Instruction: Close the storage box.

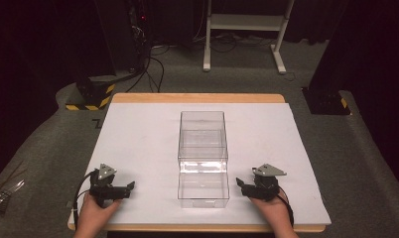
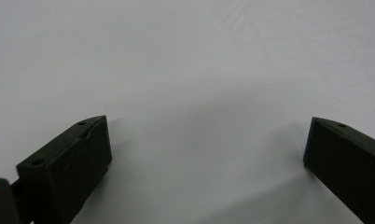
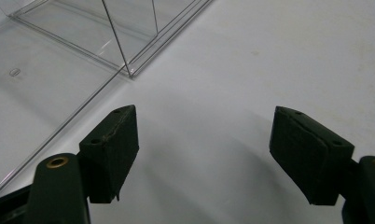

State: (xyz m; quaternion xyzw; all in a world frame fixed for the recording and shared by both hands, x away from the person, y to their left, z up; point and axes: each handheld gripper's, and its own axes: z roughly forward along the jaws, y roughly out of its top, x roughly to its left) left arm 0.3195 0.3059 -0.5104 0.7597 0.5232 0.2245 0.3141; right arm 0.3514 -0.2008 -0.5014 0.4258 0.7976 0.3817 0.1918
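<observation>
**Inspector A:** High view: a clear plastic drawer box point(image 1: 203, 157) is recorded at the centre of the frame, on the white sheet point(image 1: 138, 139) covering the table. Its drawer point(image 1: 204, 190) appears drawn out toward the lower edge, and nothing can be made out inside it.

**Inspector B:** And the grippers?

**Inspector A:** The left gripper point(image 1: 128, 188) is seen at lower left, the right gripper point(image 1: 240, 184) at lower right. Both are rested low on the sheet, one to each side of the drawer, each apart from it. The flanking placement is judged to be a ready stance, with the box reachable from either side.

**Inspector B:** Jaw condition?

**Inspector A:** In the left gripper view the jaws are spread wide over bare sheet, nothing between them. In the right gripper view the jaws are likewise parted and empty; the box's corner point(image 3: 129, 72) is noted at upper left, near but not touched.

**Inspector B:** Assessment?

**Inspector A:** No contact is established. The drawer is judged the likely object of work.
</observation>
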